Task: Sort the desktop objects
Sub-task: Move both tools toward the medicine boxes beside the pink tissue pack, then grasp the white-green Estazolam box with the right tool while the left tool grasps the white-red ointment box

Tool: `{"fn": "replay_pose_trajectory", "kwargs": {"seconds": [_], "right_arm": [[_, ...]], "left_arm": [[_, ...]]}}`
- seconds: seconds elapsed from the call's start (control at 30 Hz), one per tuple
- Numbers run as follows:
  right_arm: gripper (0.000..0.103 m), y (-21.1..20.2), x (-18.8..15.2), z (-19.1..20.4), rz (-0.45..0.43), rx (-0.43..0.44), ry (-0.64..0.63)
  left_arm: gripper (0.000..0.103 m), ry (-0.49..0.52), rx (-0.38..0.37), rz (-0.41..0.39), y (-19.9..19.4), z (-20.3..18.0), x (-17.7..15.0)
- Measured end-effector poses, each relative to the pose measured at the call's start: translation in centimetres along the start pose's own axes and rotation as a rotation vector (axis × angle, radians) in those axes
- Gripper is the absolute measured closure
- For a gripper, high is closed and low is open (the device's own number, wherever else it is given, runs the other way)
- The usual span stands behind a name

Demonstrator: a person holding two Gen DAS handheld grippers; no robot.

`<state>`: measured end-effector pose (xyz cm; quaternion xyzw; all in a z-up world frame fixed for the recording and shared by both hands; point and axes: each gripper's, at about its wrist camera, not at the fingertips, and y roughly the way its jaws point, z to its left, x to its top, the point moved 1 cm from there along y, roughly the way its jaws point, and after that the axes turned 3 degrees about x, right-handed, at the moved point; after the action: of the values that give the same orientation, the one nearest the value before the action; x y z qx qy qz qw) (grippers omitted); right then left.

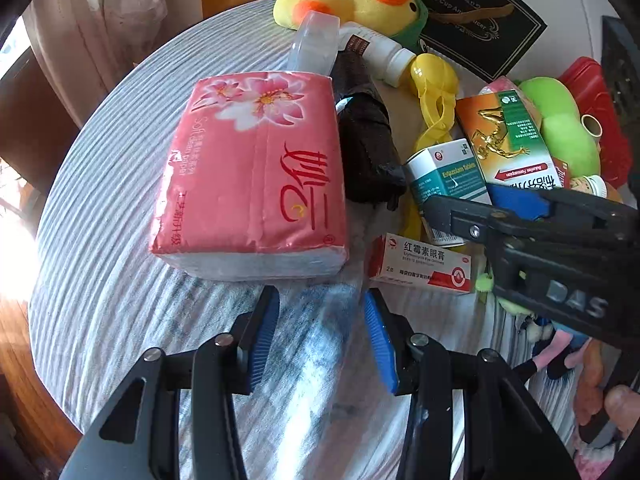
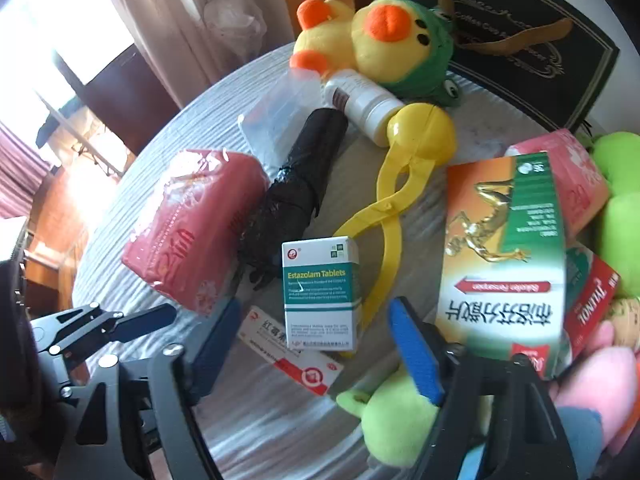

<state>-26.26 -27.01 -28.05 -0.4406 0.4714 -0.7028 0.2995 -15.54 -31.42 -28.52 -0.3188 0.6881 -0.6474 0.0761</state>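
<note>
Left wrist view: left gripper [image 1: 322, 334], blue pads spread with only striped tablecloth [image 1: 120, 200] between them, pinching nothing; pink tissue pack [image 1: 256, 172] lies just beyond the tips, apart, probably already set aside. Right gripper [image 2: 316, 338]: jaws part open, bracketing the upright Estazolam tablet box [image 2: 322, 292], pads apparently not yet pressing it, likely the next pick. Flat red-and-white ointment box [image 2: 290, 354] lies touching it. Beyond: black umbrella [image 2: 296, 188], yellow scoop tongs [image 2: 404, 168], duck plush [image 2: 372, 40], unsorted.
</note>
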Motion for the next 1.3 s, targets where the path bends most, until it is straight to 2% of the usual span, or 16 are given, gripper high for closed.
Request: {"fn": "replay_pose_trajectory", "kwargs": {"seconds": [0.1,0.27,0.3,0.4,0.47,0.57,0.63,0.73,0.83,0.87,0.97,1.07,1.1,1.17,1.23,1.3], "right_arm": [[0.066,-0.8,-0.6,-1.6,-0.023,0.016,0.025],[0.066,-3.3,-2.1,-6.1,-0.046,-0.027,0.103],[0.066,-3.7,-2.4,-6.8,-0.051,-0.011,0.118],[0.067,-4.4,-2.7,-7.1,-0.062,-0.011,0.123],[0.067,-4.3,-2.8,-6.7,-0.059,-0.001,0.109],[0.067,-3.6,-3.4,-6.0,-0.049,0.013,0.086],[0.066,-3.5,-3.6,-5.5,-0.047,0.025,0.078],[0.066,-3.2,-4.0,-4.6,-0.031,0.048,0.063],[0.066,-2.7,-4.4,-3.2,-0.013,0.064,0.036],[0.066,-2.5,-4.5,-3.0,-0.009,0.055,0.034],[0.067,-2.2,-4.2,-3.8,-0.005,0.007,0.063],[0.066,-3.2,-4.3,-5.2,-0.018,-0.007,0.101],[0.066,-3.4,-4.4,-5.6,-0.021,-0.006,0.112],[0.066,-3.9,-4.6,-6.7,-0.027,-0.049,0.141],[0.066,-4.0,-5.0,-7.7,-0.019,-0.001,0.177],[0.066,-3.9,-5.1,-7.3,-0.013,-0.009,0.151]], "left_arm": [[0.06,0.002,-0.027,-0.024,-0.6,-1.7,0.3],[0.06,-0.048,-0.086,-0.024,-0.2,-5.2,1.6],[0.059,-0.045,-0.072,-0.032,-0.1,-6.0,1.8],[0.055,0.03,0.031,-0.074,0.5,-8.0,1.6],[0.055,0.082,0.061,-0.092,1.0,-8.3,1.0],[0.054,0.143,0.112,-0.099,0.7,-6.7,-0.2],[0.054,0.129,0.08,-0.08,0.3,-4.7,-0.9],[0.054,0.107,0.165,-0.017,0.9,-1.8,-1.5],[0.054,0.018,0.1,-0.007,0.1,0.0,-1.2],[0.054,0.005,0.074,-0.028,-0.5,-0.2,-1.0],[0.054,0.046,0.014,-0.091,-2.0,-2.6,-0.2],[0.054,0.056,-0.062,-0.089,-1.2,-6.5,0.7],[0.056,0.053,-0.065,-0.093,-0.5,-7.7,0.7],[0.056,0.067,-0.021,-0.081,1.2,-8.7,1.0],[0.053,0.148,0.035,-0.099,1.8,-9.7,0.8],[0.052,0.218,0.086,-0.095,1.8,-9.8,-0.2]]}}
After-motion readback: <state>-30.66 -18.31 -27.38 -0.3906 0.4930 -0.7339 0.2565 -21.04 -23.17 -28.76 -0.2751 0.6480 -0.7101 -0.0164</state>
